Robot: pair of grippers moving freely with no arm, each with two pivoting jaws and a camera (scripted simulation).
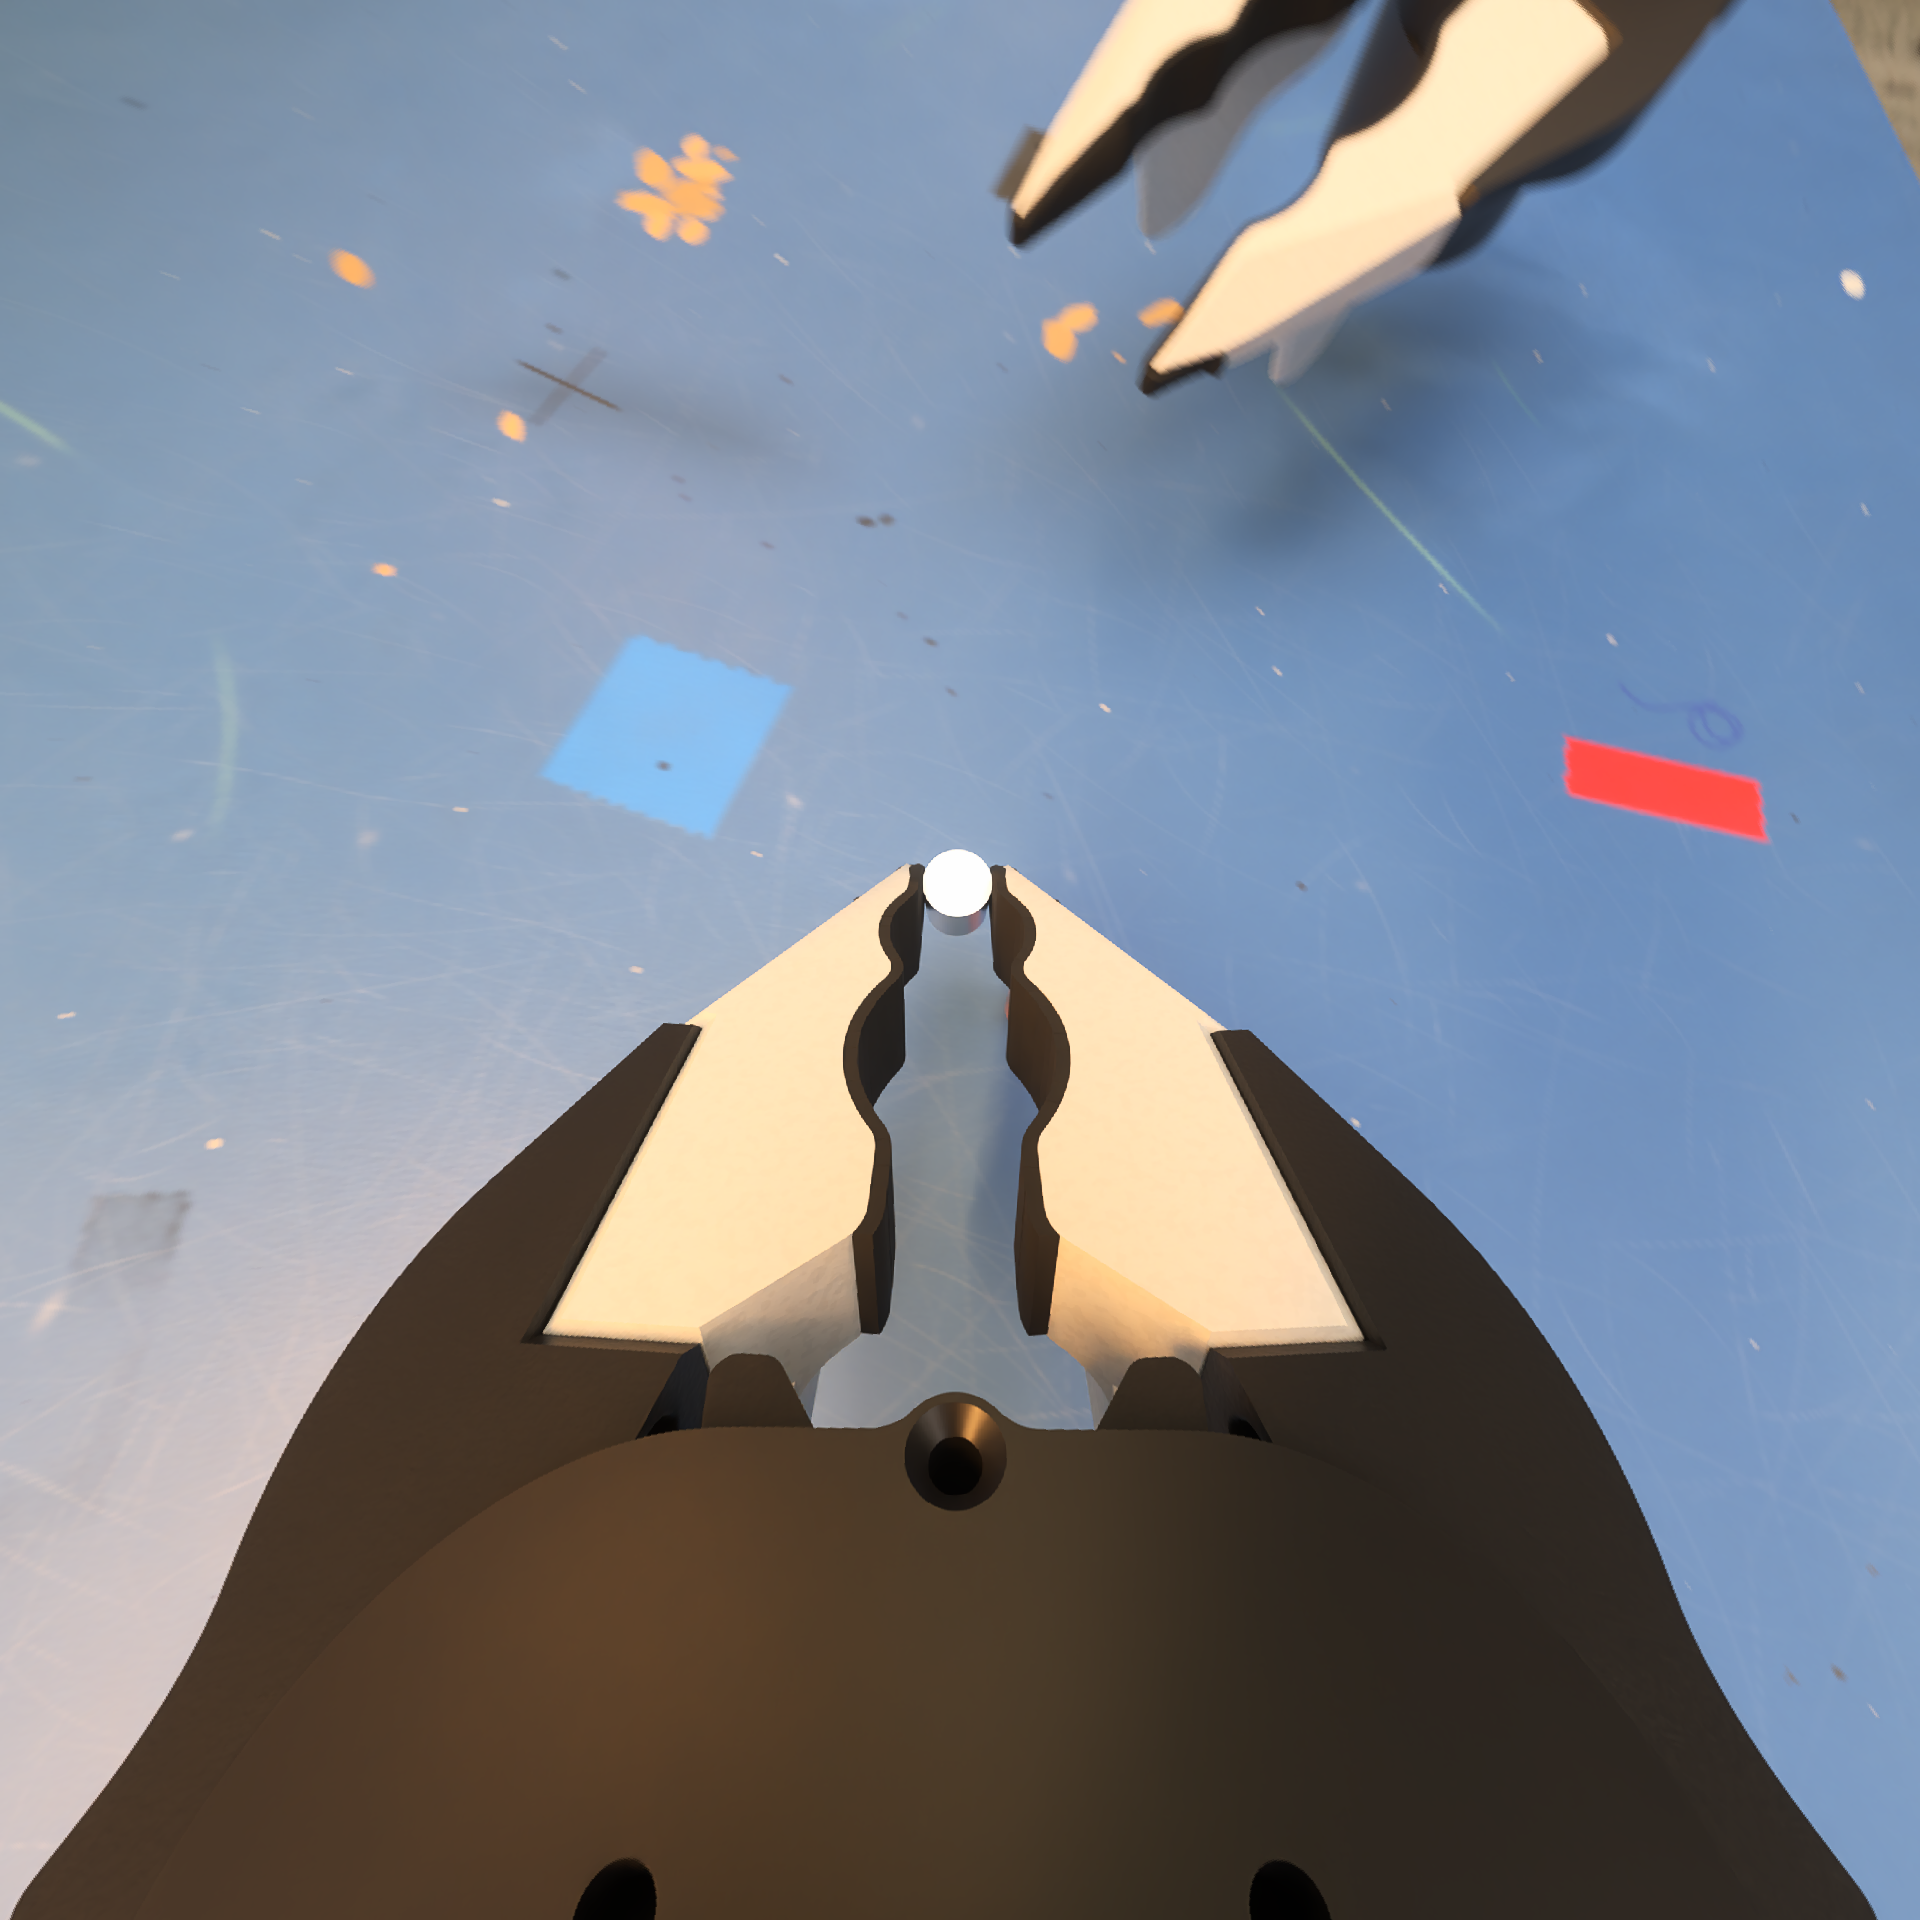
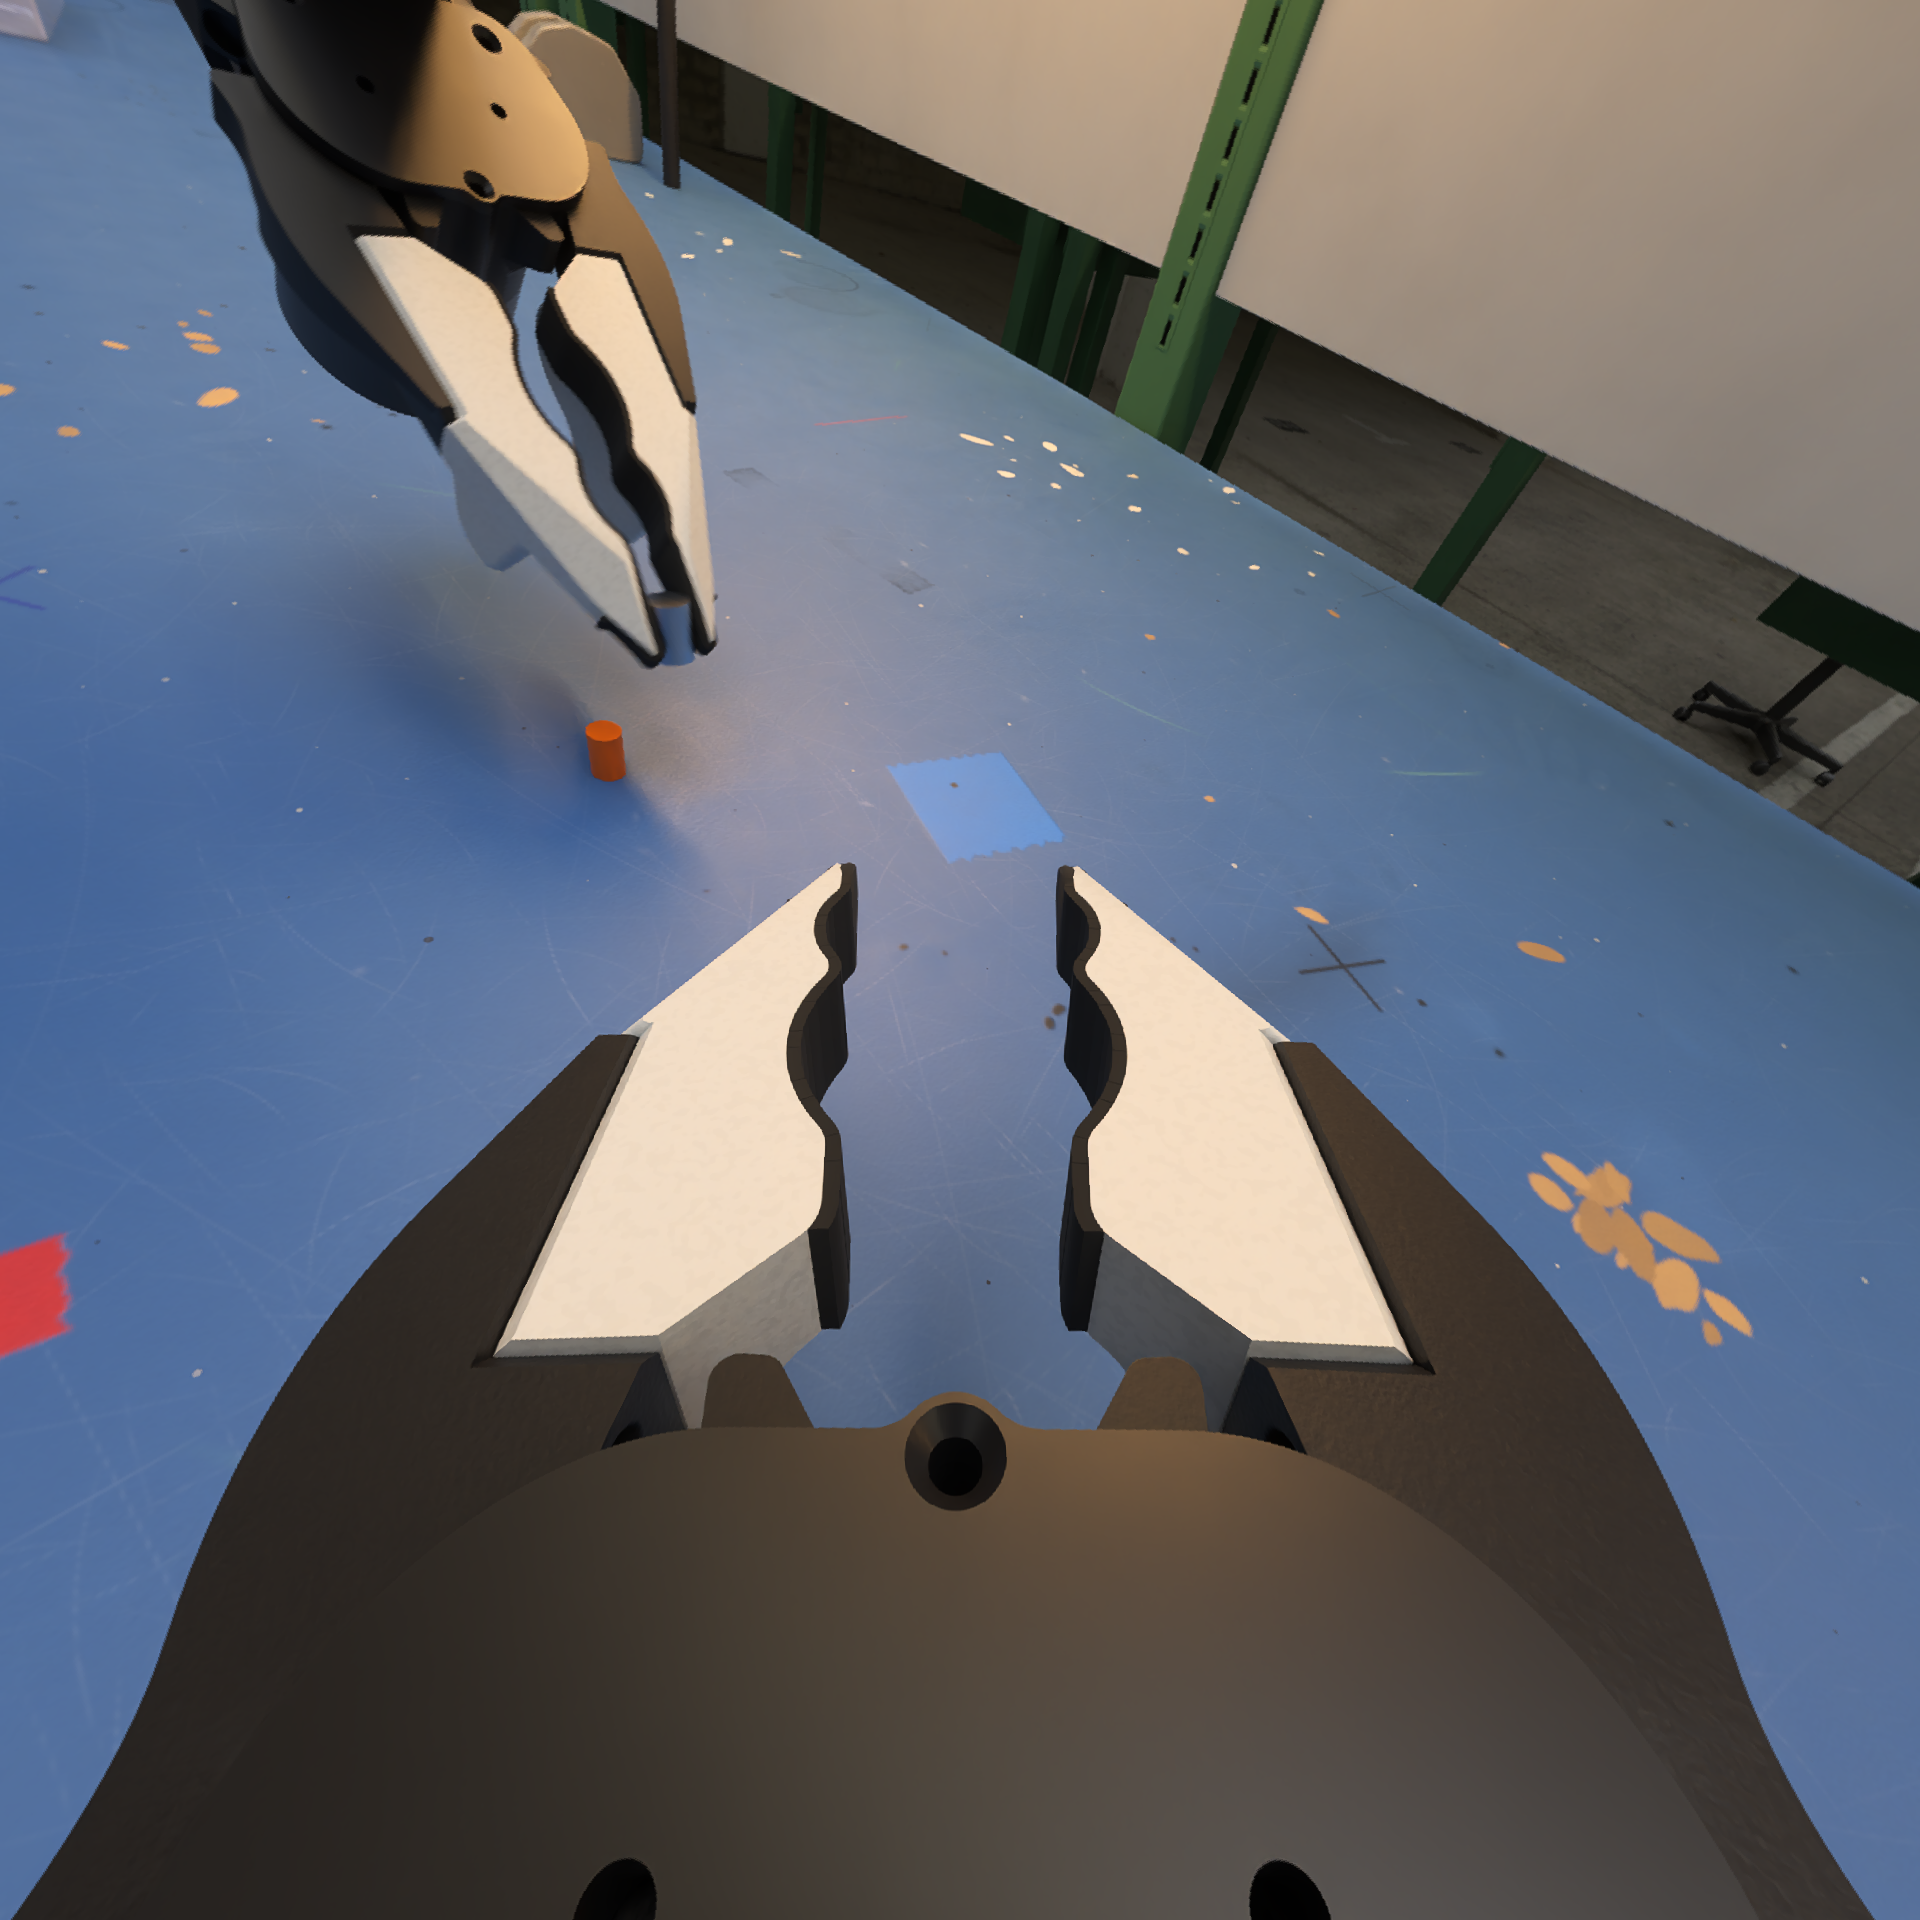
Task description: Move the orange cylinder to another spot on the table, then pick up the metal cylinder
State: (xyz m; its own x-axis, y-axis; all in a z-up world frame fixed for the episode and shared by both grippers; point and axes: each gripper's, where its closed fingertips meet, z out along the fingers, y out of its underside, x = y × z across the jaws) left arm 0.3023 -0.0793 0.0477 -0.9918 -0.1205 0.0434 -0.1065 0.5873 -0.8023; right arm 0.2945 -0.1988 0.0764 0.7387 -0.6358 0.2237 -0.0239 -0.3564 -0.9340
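Observation:
My left gripper is shut on the small metal cylinder, pinched upright between its fingertips. In the right wrist view that gripper hangs above the blue table with the metal cylinder held clear of the surface. The orange cylinder stands upright on the table just below and in front of it, untouched. It is hidden in the left wrist view. My right gripper is open and empty above the table; it also shows at the top right of the left wrist view.
The blue table carries a light blue square patch, a red tape strip and orange paint spots. The table's far edge runs diagonally at the right, with green posts and a white wall beyond.

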